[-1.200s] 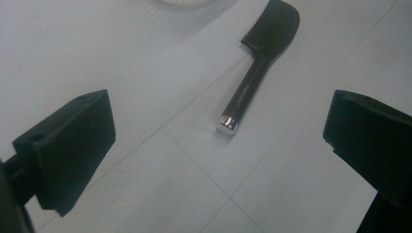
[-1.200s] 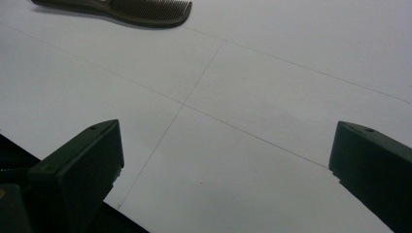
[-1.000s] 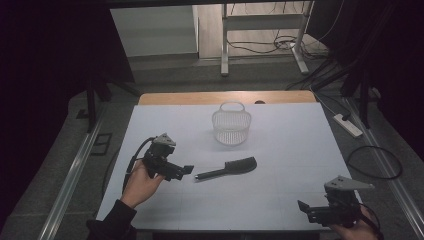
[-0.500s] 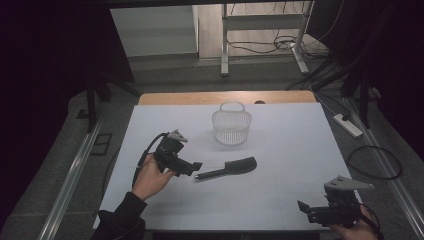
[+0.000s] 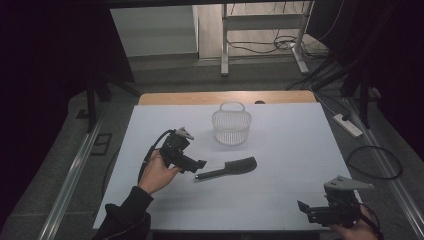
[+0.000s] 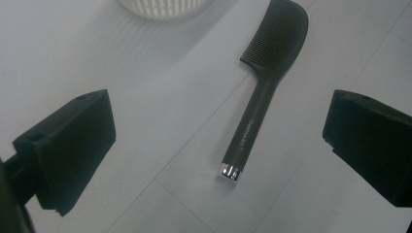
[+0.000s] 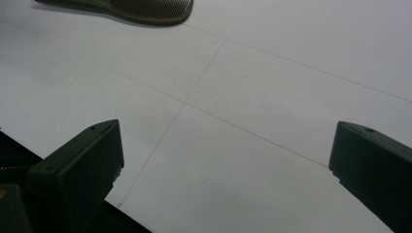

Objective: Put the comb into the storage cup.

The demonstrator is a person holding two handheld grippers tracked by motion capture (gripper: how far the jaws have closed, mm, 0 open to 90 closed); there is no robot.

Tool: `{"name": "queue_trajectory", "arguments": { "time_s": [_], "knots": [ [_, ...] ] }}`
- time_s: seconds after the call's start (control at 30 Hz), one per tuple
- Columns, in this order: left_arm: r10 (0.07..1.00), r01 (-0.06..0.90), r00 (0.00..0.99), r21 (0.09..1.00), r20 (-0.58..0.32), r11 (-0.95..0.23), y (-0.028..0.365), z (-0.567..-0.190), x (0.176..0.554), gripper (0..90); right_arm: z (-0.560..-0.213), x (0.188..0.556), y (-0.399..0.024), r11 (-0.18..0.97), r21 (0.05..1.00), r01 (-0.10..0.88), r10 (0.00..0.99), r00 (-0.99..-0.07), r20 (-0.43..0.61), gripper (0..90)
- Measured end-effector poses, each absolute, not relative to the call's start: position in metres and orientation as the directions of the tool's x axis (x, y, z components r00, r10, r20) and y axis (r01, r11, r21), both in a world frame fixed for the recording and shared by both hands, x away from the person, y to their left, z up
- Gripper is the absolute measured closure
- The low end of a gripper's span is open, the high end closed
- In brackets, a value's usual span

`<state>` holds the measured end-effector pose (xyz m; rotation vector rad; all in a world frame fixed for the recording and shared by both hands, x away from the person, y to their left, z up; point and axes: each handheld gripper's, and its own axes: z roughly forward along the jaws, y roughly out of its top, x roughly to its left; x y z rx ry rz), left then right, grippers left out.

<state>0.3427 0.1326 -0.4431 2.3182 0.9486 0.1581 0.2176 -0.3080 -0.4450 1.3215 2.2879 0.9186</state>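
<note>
Comb (image 5: 230, 169) teeth are facing away from the person as the black comb is lying flat on the white table (image 5: 280, 145), near the table's middle, with its broad toothed head pointing toward the person's right and its slim handle pointing toward the left gripper (image 5: 200, 164). In the left gripper view the comb (image 6: 265, 87) is running up between the two jaws, its handle ending in a small silver cap that is sitting nearest the camera, and pale lettering on the handle is too small to read. The left gripper is being held just beside the handle's end, its jaws standing wide apart and touching nothing; the person's left hand (image 5: 159, 172) is wrapping around its body, with a dark cable looping behind it. Beyond the comb, toward the far edge, a white mesh basket (image 5: 231, 125) with a hoop handle is standing upright, apart from the comb. Well away, at the near right corner of the table, the right gripper (image 5: 302, 207) is hovering with its jaws also spread wide and empty. In the right gripper view the comb's head (image 7: 145, 8) is peeking in at the top edge.
</note>
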Motion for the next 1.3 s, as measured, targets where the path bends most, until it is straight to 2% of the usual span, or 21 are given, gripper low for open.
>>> {"name": "queue_trajectory", "arguments": {
  "time_s": [0.9, 1.03, 1.1, 1.17, 1.2, 1.3],
  "knots": [
    [0.647, 0.595, 0.750, 0.565, -0.137, -0.571, 0.106, -0.457, 0.360, 0.0, -0.445, 0.218, -0.308, 0.364, 0.678, 0.638, 0.858, -0.514, 0.024, 0.0],
    [0.653, 0.597, 0.749, 0.545, -0.113, -0.589, 0.102, -0.459, 0.360, 0.6, -0.446, 0.218, -0.307, 0.366, 0.676, 0.640, 0.856, -0.516, 0.024, 0.0],
    [0.652, 0.590, 0.752, 0.540, -0.097, -0.600, 0.102, -0.460, 0.359, 6.2, -0.446, 0.218, -0.307, 0.368, 0.675, 0.640, 0.856, -0.517, 0.024, 0.0],
    [0.641, 0.583, 0.761, 0.536, -0.098, -0.610, 0.101, -0.460, 0.359, 18.6, -0.446, 0.218, -0.307, 0.368, 0.675, 0.639, 0.855, -0.518, 0.024, 0.0],
    [0.637, 0.579, 0.765, 0.527, -0.089, -0.622, 0.101, -0.461, 0.358, 29.5, -0.446, 0.218, -0.307, 0.369, 0.675, 0.639, 0.855, -0.518, 0.024, 0.0],
    [0.644, 0.583, 0.761, 0.516, -0.077, -0.628, 0.101, -0.463, 0.358, 49.9, -0.446, 0.218, -0.307, 0.370, 0.675, 0.639, 0.855, -0.519, 0.023, 0.0]
  ]
}}
